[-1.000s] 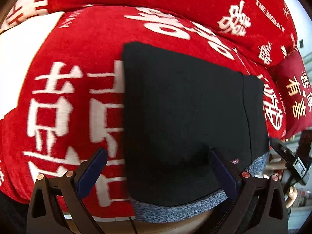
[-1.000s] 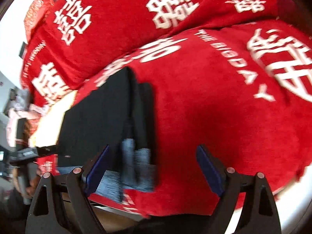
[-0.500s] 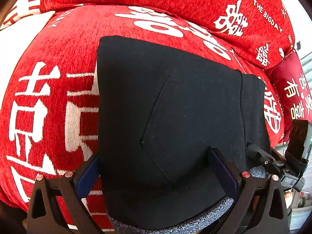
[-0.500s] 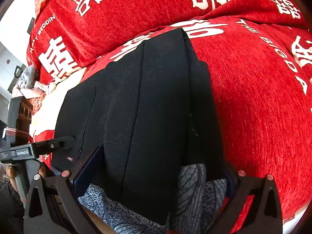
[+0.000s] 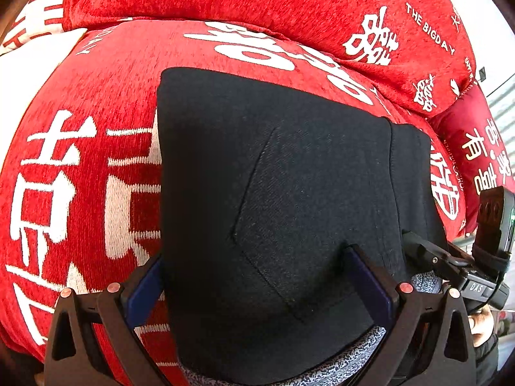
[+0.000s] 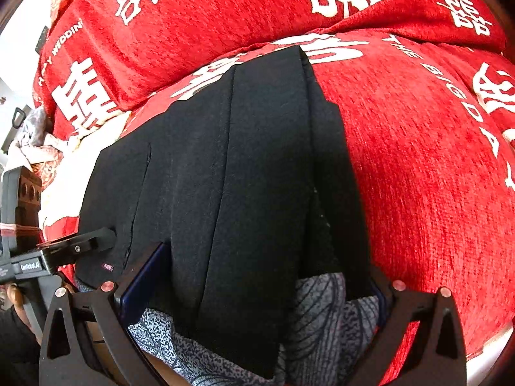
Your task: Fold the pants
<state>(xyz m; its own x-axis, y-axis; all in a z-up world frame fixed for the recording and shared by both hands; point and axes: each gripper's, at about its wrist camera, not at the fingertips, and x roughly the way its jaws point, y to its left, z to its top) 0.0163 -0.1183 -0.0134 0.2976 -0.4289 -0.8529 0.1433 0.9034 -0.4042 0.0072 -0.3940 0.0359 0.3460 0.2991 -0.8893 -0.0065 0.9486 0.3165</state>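
The black pants lie folded into a flat block on a red sofa seat, a stitched back pocket facing up. My left gripper stands open, straddling the pants' near left part: one blue pad sits at the left edge, the other rests on the cloth. In the right wrist view the pants show long lengthwise folds. There my right gripper is open wide across the near right part, and its right pad is hidden behind the cloth. Neither gripper pinches the pants.
The red seat cushion with white characters carries the pants, and a matching back cushion rises behind. Grey patterned cloth shows under the pants' near edge. A smaller red pillow lies at the far right, and clutter at the far left.
Both grippers have closed in on the pants' near edge, and the right one swung left over them. The right jaws opened wider. The pants now lie between both pairs of fingers.
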